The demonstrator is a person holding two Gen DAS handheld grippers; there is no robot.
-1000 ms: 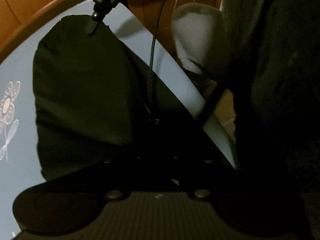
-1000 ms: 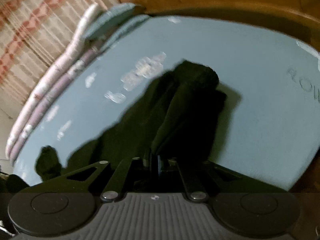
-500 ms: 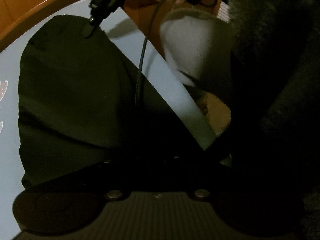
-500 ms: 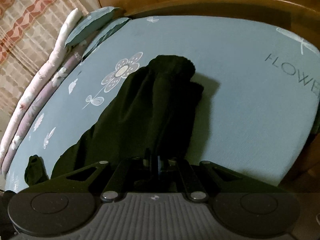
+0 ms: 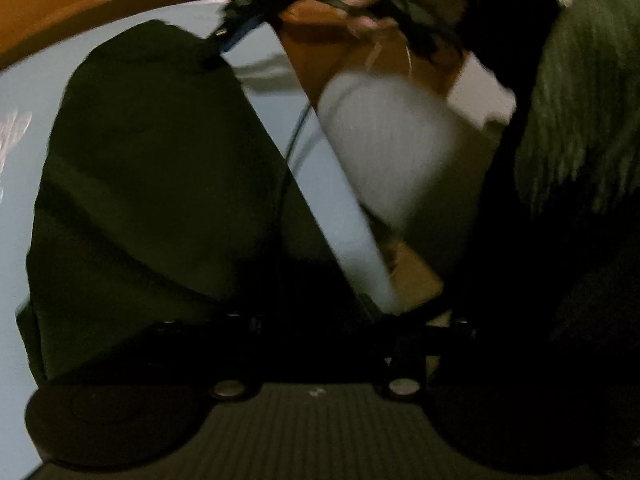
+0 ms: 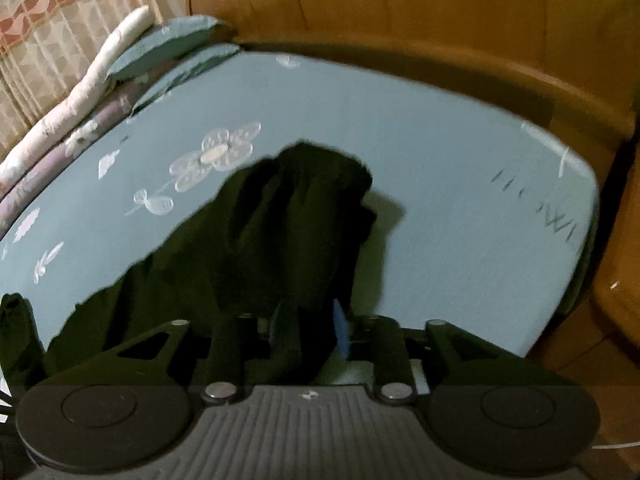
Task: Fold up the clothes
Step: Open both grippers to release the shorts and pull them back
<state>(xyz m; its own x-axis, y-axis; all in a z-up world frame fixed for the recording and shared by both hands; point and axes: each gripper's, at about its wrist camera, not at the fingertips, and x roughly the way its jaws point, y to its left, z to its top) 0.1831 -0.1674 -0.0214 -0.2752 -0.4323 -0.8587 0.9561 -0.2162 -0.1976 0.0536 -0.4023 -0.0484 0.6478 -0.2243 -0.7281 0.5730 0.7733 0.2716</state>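
A dark garment (image 6: pixel 280 248) lies spread on a pale blue bed sheet (image 6: pixel 440 152) printed with white flowers, directly ahead of and beneath both hand-held grippers. From the right gripper (image 6: pixel 308 340), the cloth runs forward and away along the line its fingers point, rising in soft vertical folds to a bunched end — the near edge sits between the jaws, which are opening, and the dim frame leaves it unclear whether the pads press on the fabric. The left gripper (image 5: pixel 320 320) is lost in shadow; its jaws are opening too, the garment's near edge lies just below it, and I cannot tell whether any cloth is between the fingers. From the left view the garment (image 5: pixel 152 184) looks like a broad, folded, nearly black-green slab, with the right gripper's tip touching down at its far corner. Each gripper seems to sit at one end of the same edge — likely a fold being released.
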